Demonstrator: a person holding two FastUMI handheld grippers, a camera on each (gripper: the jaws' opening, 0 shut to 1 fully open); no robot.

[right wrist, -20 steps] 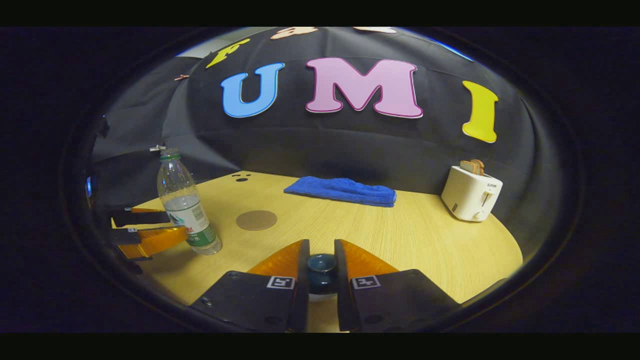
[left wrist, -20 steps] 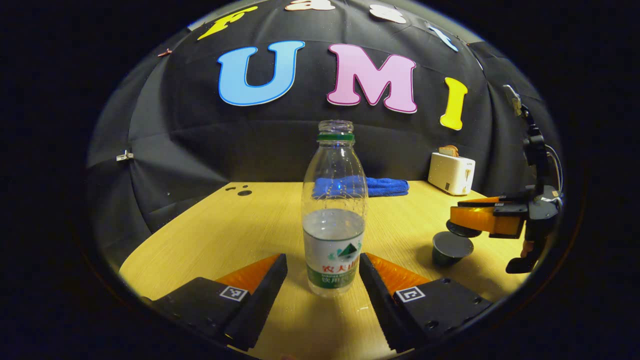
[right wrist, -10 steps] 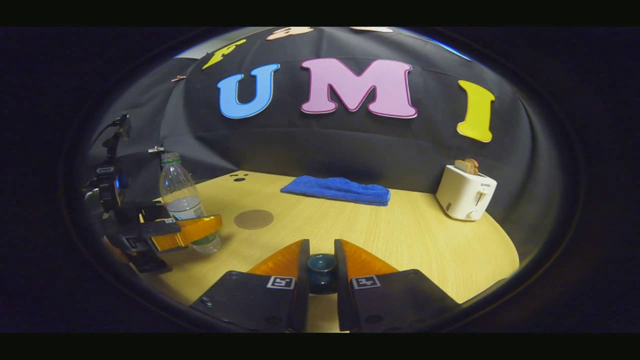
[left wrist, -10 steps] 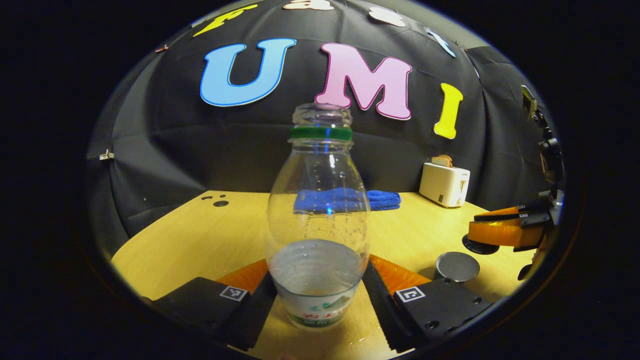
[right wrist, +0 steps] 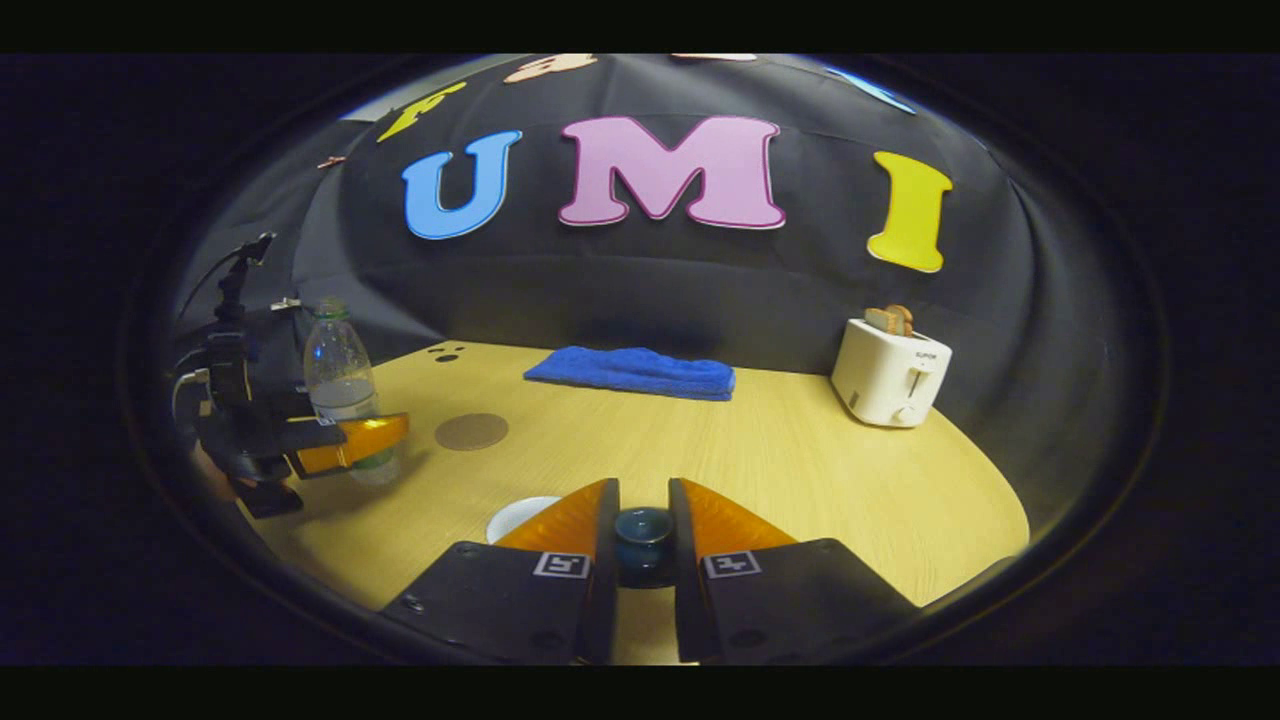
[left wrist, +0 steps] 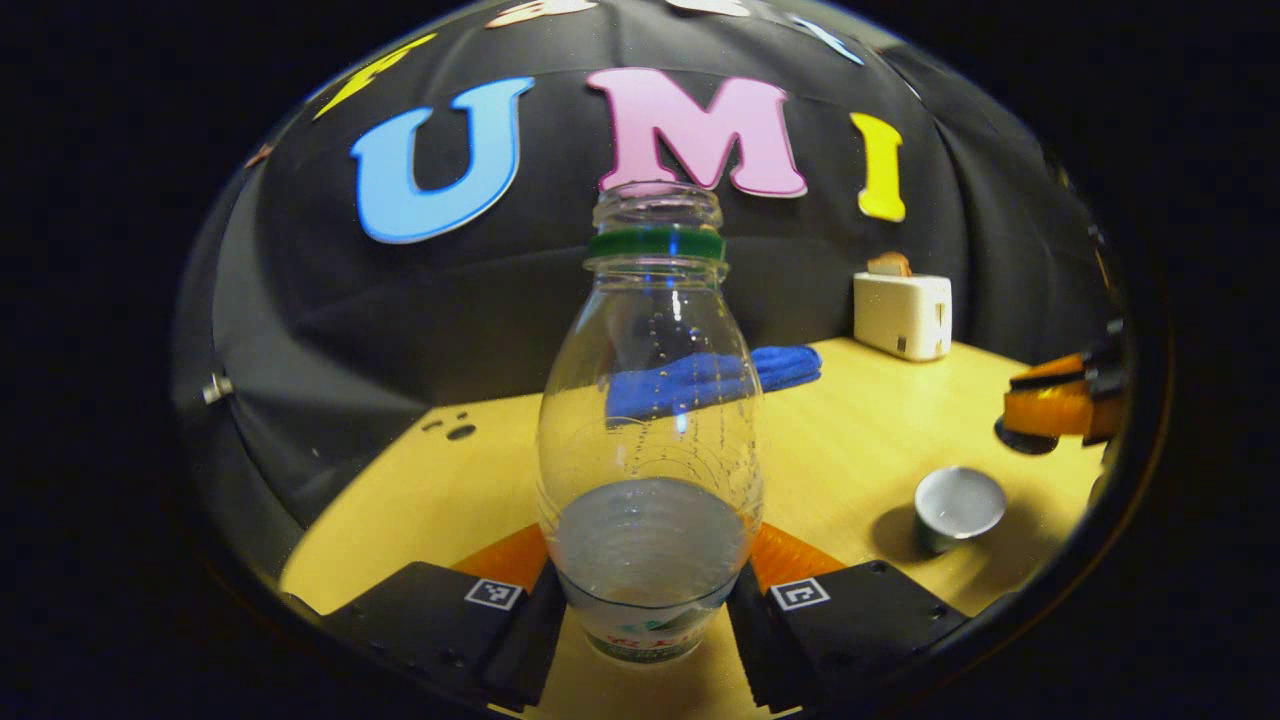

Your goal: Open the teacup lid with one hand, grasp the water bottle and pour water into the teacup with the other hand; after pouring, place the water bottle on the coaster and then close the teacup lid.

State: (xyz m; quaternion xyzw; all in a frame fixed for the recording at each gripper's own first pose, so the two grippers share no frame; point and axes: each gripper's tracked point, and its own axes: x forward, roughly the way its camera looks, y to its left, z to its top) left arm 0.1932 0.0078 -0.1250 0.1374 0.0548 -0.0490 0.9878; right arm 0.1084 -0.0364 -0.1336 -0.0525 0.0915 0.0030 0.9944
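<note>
Left gripper point(left wrist: 648, 625): at 6 o'clock in the left gripper view, both fingers pressed against the water bottle point(left wrist: 648, 440) low on its body, a firm grasp; the bottle stands upright, uncapped, roughly a third full.
Right gripper point(right wrist: 643, 570): at 6 o'clock in the right gripper view, clenched on the knob of the teacup lid point(right wrist: 643, 535), held clear of the cup.
Teacup point(left wrist: 957, 505): at 4 o'clock in the left gripper view, open, resting on the table point(left wrist: 420, 500), near the bottle but apart from it.
Coaster point(right wrist: 471, 431): at 10 o'clock in the right gripper view, beyond the bottle, bare.
Step in hand: lift and carry the bottle to the cup, I reckon.
Doing it well: keep the squeeze steady, keep the bottle upright in transit, bring the mouth over the cup, then tilt slowly; with so little water a deep tilt is needed.
Risk: the thin plastic could flex and slip.
Lid hand: hold it aside, out of the pour path.
Far back: blue towel point(right wrist: 630, 371) at 12 o'clock, toaster point(right wrist: 889, 376) at 2 o'clock.
</note>
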